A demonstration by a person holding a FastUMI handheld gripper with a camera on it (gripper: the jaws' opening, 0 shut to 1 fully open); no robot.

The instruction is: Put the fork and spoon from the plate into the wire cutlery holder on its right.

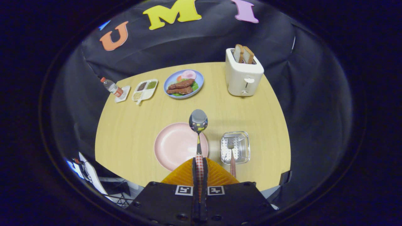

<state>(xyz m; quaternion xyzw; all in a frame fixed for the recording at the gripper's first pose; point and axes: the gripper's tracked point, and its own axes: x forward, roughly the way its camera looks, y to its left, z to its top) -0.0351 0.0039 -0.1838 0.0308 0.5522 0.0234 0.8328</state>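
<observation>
My gripper (199,164) is shut on the checked handle of the spoon (198,121), which sticks out ahead of the fingers with its steel bowl lifted above the far right rim of the pink plate (176,146). The plate lies bare below, left of the fingers. To its right stands the wire cutlery holder (235,147). The fork (231,153) rests in it, tines toward the far side, its checked handle leaning out over the near rim.
At the back of the wooden table stand a white toaster (243,73) with two bread slices, a blue plate of food (184,83), a white divided dish (144,90) and a small bottle (111,86) on a coaster. The table's near edge runs just past the holder.
</observation>
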